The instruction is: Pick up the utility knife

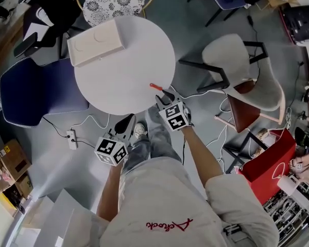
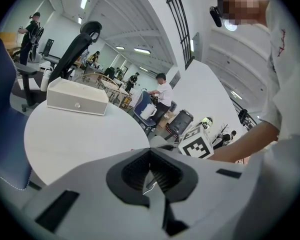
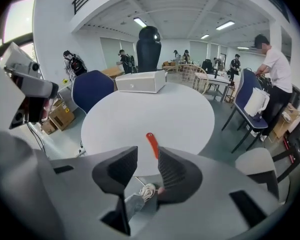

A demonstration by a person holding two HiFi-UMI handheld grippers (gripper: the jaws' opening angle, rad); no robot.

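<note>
The utility knife [image 1: 155, 87] is a slim red handle lying flat on the round white table [image 1: 118, 71], close to its near right edge. My right gripper [image 1: 165, 93] hovers just short of the knife's near end, jaws open and empty. In the right gripper view the knife [image 3: 151, 143] shows in the gap of the right gripper [image 3: 148, 152], its near end hidden behind the right finger [image 3: 174, 170]. My left gripper [image 1: 127, 121] hangs off the table's near edge, above the floor. It [image 2: 150, 153] is shut on nothing.
A white box [image 1: 95, 45] lies at the table's far left. Chairs ring the table: navy [image 1: 31, 89] left, pale [image 1: 247, 68] right, patterned [image 1: 113, 1] far side. A power strip [image 1: 72, 137] with cables is on the floor, a red bag [image 1: 270, 158] at right.
</note>
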